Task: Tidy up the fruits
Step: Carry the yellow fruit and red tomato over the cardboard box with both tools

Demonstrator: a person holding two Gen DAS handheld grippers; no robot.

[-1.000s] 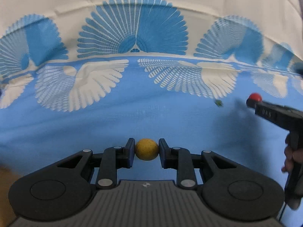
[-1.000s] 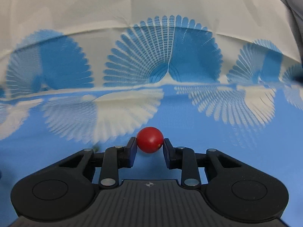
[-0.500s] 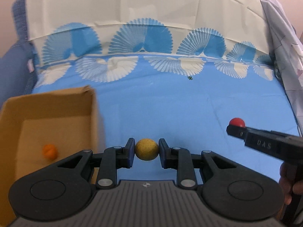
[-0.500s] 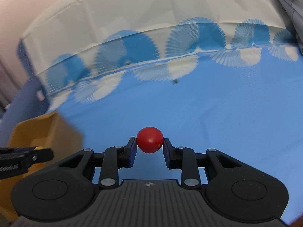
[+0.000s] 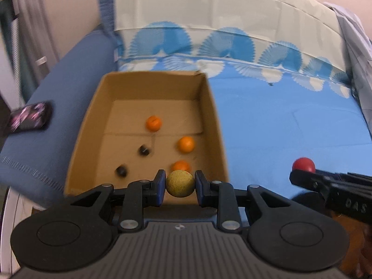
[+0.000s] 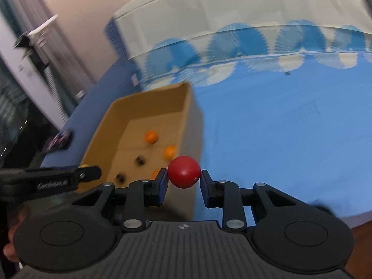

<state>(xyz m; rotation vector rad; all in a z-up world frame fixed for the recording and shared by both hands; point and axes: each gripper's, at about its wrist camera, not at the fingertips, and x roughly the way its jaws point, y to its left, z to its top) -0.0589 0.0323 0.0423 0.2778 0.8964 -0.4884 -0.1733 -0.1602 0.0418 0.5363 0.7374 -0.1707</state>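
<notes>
A dull yellow round fruit (image 5: 180,183) sits at the lower middle of the left wrist view, pinched between the two pads of the left tongs (image 5: 180,184), which are closed on it from both sides. It hangs over the near edge of an open cardboard box (image 5: 214,116). On the floor of this box lie three orange fruits (image 5: 153,123), one in the middle, one to the right (image 5: 186,144) and one just behind the yellow fruit (image 5: 181,165), and also two small dark fruits (image 5: 143,150) more to the left.

A red round fruit (image 6: 184,171) is in the middle of the right wrist view. The right tongs (image 6: 184,177) are closed on it too, with a pad on each side. In this view the box is to the left of the red fruit and below it, and the left tongs come in from the left edge. In the left wrist view the right tongs enter from the right edge, with the red fruit at their tip.

The box stands on a bed with a blue sheet (image 5: 290,125) that has white and blue fan patterns in the upper part of the frame. A darker blue cushion (image 5: 53,107) lies left of the box, and a dark patterned thing (image 5: 30,115), too blurred to name, rests on it.
</notes>
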